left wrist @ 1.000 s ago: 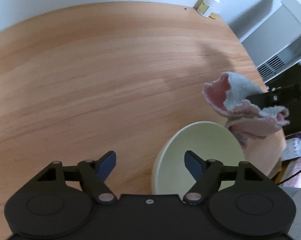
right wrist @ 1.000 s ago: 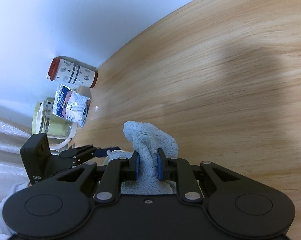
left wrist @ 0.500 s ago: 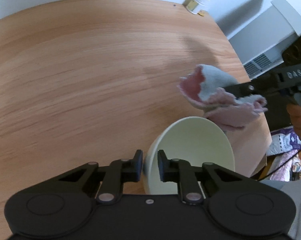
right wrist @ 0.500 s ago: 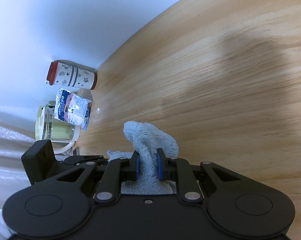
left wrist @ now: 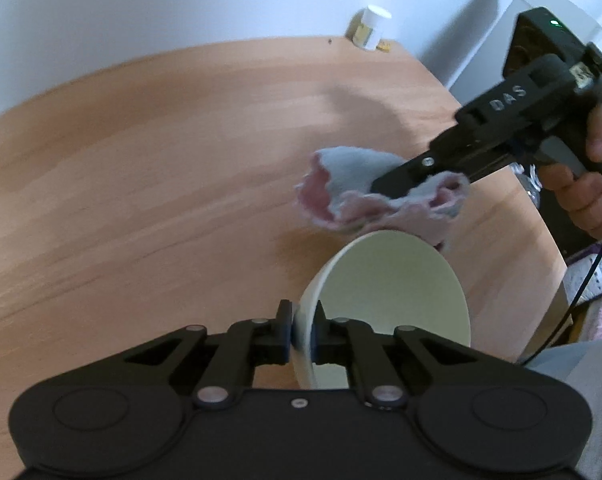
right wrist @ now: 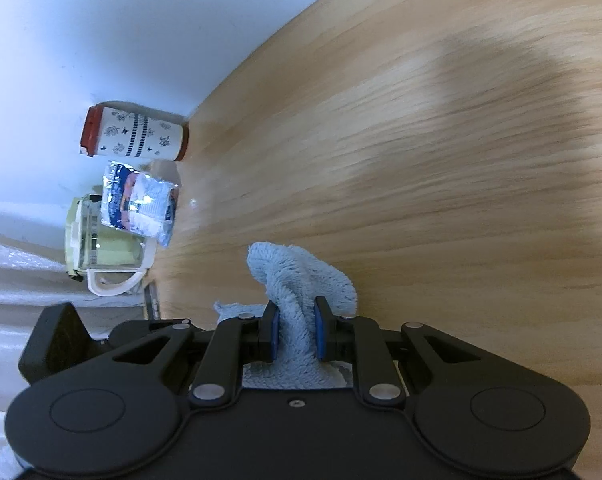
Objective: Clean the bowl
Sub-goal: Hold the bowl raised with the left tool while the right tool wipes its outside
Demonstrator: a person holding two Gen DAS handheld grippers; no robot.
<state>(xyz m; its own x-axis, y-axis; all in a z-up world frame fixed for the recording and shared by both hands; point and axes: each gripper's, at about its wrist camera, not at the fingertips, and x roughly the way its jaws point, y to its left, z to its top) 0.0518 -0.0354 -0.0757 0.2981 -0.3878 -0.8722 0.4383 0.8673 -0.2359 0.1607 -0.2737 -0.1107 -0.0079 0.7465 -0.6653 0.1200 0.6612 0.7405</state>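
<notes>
A pale cream bowl (left wrist: 389,280) is tipped on its side over the wooden table (left wrist: 141,200), its open face turned right. My left gripper (left wrist: 301,334) is shut on the bowl's near rim. My right gripper (right wrist: 295,334) is shut on a blue and pink cloth (right wrist: 301,280). In the left wrist view the cloth (left wrist: 353,188) hangs just above the bowl's far rim, held by the right gripper (left wrist: 397,178), whose fingertips are buried in it. The bowl does not show in the right wrist view.
A small white-lidded jar (left wrist: 371,26) stands at the table's far edge by the wall. A patterned tumbler with a red lid (right wrist: 135,132), a foil packet (right wrist: 141,204) and a glass jug (right wrist: 101,248) stand at the table's left end. A white radiator (left wrist: 521,28) is past the right edge.
My left gripper closed on the bowl's rim and lifted it off the table. My right gripper brought the cloth left and closer to the bowl.
</notes>
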